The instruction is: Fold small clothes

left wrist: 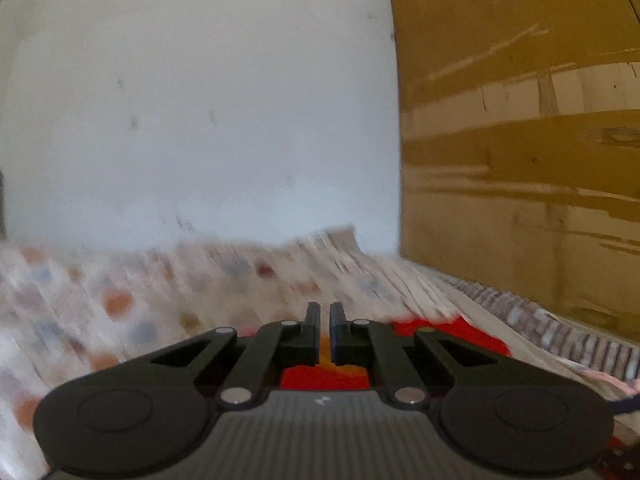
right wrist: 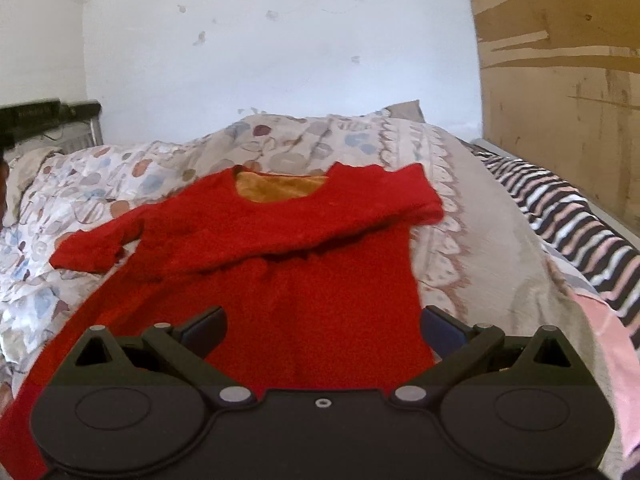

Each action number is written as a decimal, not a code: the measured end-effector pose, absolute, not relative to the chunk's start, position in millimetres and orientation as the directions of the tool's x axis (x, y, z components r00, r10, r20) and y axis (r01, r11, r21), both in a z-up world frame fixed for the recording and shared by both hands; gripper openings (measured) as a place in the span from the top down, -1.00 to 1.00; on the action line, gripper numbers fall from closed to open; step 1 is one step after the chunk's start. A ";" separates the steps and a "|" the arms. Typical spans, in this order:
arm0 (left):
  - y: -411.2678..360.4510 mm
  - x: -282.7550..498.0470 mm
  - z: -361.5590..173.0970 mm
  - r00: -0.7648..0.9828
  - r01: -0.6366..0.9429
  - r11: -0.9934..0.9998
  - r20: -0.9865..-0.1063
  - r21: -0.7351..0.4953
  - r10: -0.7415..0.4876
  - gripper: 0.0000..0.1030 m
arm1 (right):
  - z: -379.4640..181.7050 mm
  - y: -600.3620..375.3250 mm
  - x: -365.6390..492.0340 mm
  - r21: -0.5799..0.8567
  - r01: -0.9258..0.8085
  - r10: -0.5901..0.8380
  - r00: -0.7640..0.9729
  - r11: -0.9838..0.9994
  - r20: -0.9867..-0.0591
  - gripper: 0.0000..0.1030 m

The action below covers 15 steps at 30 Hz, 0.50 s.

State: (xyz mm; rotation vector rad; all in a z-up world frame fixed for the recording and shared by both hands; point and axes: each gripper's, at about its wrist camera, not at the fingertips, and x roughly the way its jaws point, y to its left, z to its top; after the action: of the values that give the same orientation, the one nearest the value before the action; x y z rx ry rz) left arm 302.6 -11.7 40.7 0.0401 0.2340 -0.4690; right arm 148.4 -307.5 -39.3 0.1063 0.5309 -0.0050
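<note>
A small red long-sleeved top (right wrist: 300, 280) with an orange lining (right wrist: 276, 190) lies flat on the patterned bed cover (right wrist: 120, 176). Its right sleeve (right wrist: 380, 200) is folded across the chest, and its left sleeve (right wrist: 92, 248) lies stretched out to the left. My right gripper (right wrist: 324, 322) hovers open over the lower part of the top, its fingers spread wide with nothing between them. In the blurred left wrist view my left gripper (left wrist: 325, 316) is shut. Red and orange cloth (left wrist: 460, 332) shows beneath it, and only pale bed cover (left wrist: 120, 280) appears at its tips.
A tall cardboard panel (right wrist: 560, 80) stands along the bed's right side and also fills the right of the left wrist view (left wrist: 520, 160). A striped cloth (right wrist: 560, 208) and a pink cloth (right wrist: 612, 344) lie beside it. The white wall (right wrist: 280, 60) backs the bed.
</note>
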 end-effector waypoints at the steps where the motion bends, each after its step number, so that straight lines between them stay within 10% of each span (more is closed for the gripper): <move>1: -11.6 305.1 33.3 0.854 0.454 0.890 -0.263 -0.049 -0.450 0.85 | -40.4 -308.8 147.2 0.097 0.034 0.020 0.861 0.995 -0.508 -0.99; 2: -7.9 308.3 26.1 0.843 0.453 0.888 -0.290 -0.074 -0.454 0.78 | -41.4 -310.1 146.6 0.095 0.037 0.017 0.859 0.995 -0.512 -0.99; 4: 2.7 312.9 14.3 0.835 0.424 0.901 -0.345 -0.093 -0.429 -0.13 | -43.4 -311.5 147.0 0.093 0.040 0.014 0.855 0.995 -0.518 -0.99; 6: 19.6 314.3 4.3 0.860 0.354 0.932 -0.363 -0.082 -0.359 -0.51 | -44.7 -310.7 148.7 0.094 0.039 0.016 0.853 0.995 -0.521 -0.99; 15: 113.2 308.0 -28.0 0.871 0.108 0.994 -0.483 0.018 -0.086 -0.99 | -35.7 -267.0 187.8 0.164 -0.126 0.193 0.834 0.978 -0.517 -0.99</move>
State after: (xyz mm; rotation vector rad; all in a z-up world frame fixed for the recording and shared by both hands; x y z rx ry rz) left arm 308.0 113.2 -28.0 0.0445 0.5025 -0.1014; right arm 187.8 -267.0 -35.7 0.1248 0.5595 0.1695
